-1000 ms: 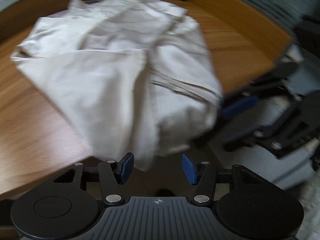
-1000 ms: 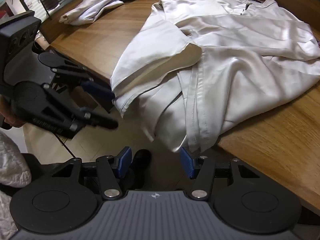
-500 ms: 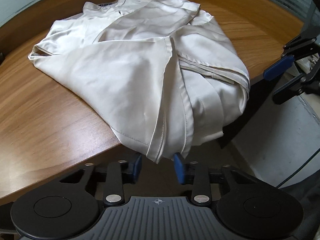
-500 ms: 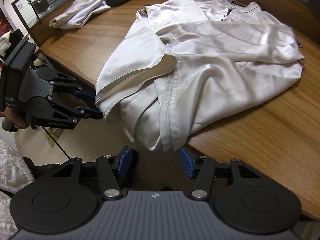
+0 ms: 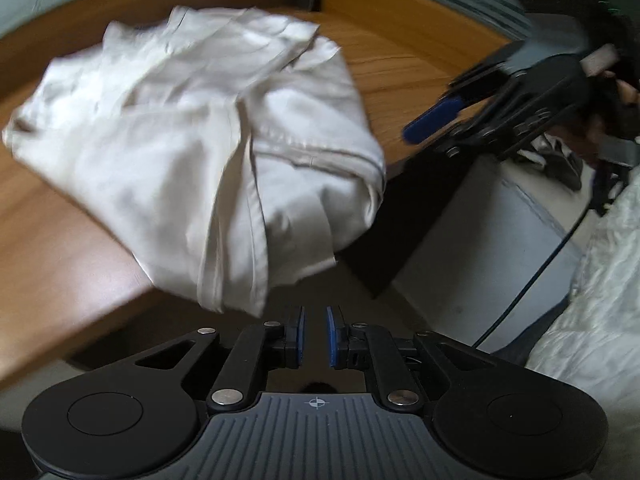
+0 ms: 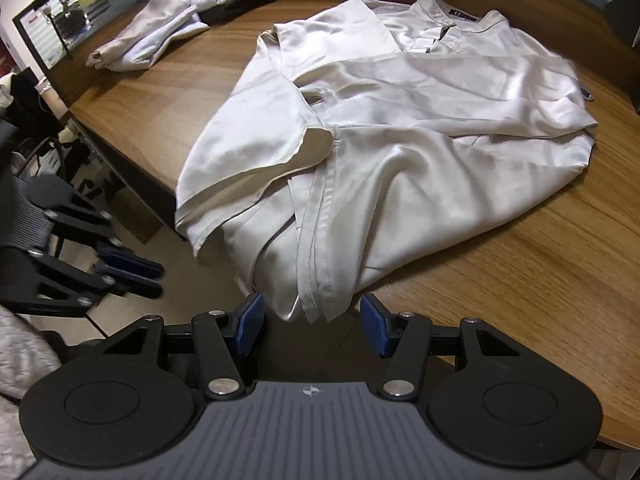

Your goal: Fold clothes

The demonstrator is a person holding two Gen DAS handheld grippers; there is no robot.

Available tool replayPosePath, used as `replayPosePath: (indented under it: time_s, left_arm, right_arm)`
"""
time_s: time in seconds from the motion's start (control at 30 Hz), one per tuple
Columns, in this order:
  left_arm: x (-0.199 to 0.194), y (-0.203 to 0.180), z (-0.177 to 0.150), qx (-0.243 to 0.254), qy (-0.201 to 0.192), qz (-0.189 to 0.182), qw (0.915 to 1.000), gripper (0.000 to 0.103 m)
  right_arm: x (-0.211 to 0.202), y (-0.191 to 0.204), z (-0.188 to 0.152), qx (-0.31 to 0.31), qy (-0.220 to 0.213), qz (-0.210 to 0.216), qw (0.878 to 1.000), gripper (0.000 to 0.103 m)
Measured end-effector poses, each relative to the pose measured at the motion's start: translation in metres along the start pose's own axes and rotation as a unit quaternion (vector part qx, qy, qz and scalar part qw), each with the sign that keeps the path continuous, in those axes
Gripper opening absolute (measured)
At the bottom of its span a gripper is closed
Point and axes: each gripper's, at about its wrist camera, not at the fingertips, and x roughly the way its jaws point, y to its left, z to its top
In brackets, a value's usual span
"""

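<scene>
A cream shirt lies crumpled on the wooden table, its hem hanging over the near edge. The left gripper is closing on nothing, its jaws almost together. The right gripper stands half open, the hem just above its jaws, untouched.

Left claw is closing on nothing, pads nearly together; right claw hangs with jaws apart, angled downward.

Satiny cream cloth shirt on smooth wood-grain table w/ slight sheen
</scene>
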Motion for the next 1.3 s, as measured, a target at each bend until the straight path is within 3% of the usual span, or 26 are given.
replayPosePath:
  time_s: [0.07, 0.1, 0.17, 0.2, 0.23, 0.27, 0.37, 0.47, 0.63, 0.8, 0.97, 1.17, 1.3]
  left_arm:
    - [-0.005, 0.01, 0.012, 0.0, -0.008, 0.014, 0.9999, 0.014]
    - [-0.007, 0.018, 0.019, -0.005, -0.012, 0.017, 0.9998, 0.014]
    - [-0.009, 0.033, 0.035, -0.012, -0.019, 0.023, 0.9995, 0.015]
    - [-0.009, 0.04, 0.044, -0.011, -0.021, 0.024, 0.9994, 0.015]
    - [-0.009, 0.048, 0.053, -0.011, -0.024, 0.025, 0.9993, 0.015]
    - [-0.009, 0.055, 0.062, -0.006, -0.026, 0.027, 0.9993, 0.017]
    - [-0.004, 0.071, 0.09, 0.01, -0.033, 0.025, 0.9991, 0.024]
    - [0.011, 0.082, 0.115, 0.016, -0.03, 0.012, 0.9993, 0.024]
    - [0.038, 0.094, 0.152, 0.035, -0.019, -0.011, 0.9992, 0.024]
    - [0.068, 0.084, 0.168, 0.08, -0.002, -0.044, 0.9958, 0.024]
    - [0.095, 0.078, 0.166, 0.119, 0.025, -0.059, 0.9909, 0.024]
    - [0.107, 0.089, 0.162, 0.108, 0.033, -0.074, 0.9909, 0.026]
    - [0.109, 0.094, 0.165, 0.098, 0.034, -0.085, 0.9909, 0.027]
  right_arm:
    - [0.005, 0.002, -0.002, 0.012, -0.007, -0.004, 1.0, 0.051]
    - [0.007, 0.003, -0.004, 0.02, -0.011, -0.006, 1.0, 0.035]
    - [0.01, 0.005, -0.008, 0.04, -0.021, -0.017, 0.999, 0.028]
    - [0.01, 0.006, -0.011, 0.05, -0.028, -0.027, 0.998, 0.021]
    - [0.01, 0.007, -0.014, 0.062, -0.035, -0.033, 0.997, 0.007]
    - [0.009, 0.008, -0.018, 0.08, -0.043, -0.037, 0.995, 0.003]
    - [0.008, 0.011, -0.028, 0.13, -0.066, -0.07, 0.987, 0.002]
    - [0.011, 0.016, -0.035, 0.166, -0.085, -0.109, 0.976, 0.005]
    - [0.024, 0.024, -0.035, 0.213, -0.098, -0.136, 0.963, 0.008]
    - [0.034, 0.031, -0.034, 0.246, -0.108, -0.166, 0.949, 0.011]
    - [0.037, 0.041, -0.032, 0.244, -0.112, -0.189, 0.945, 0.026]
    - [0.04, 0.05, -0.03, 0.241, -0.128, -0.218, 0.937, 0.026]
    - [0.039, 0.051, -0.029, 0.245, -0.138, -0.234, 0.931, 0.003]
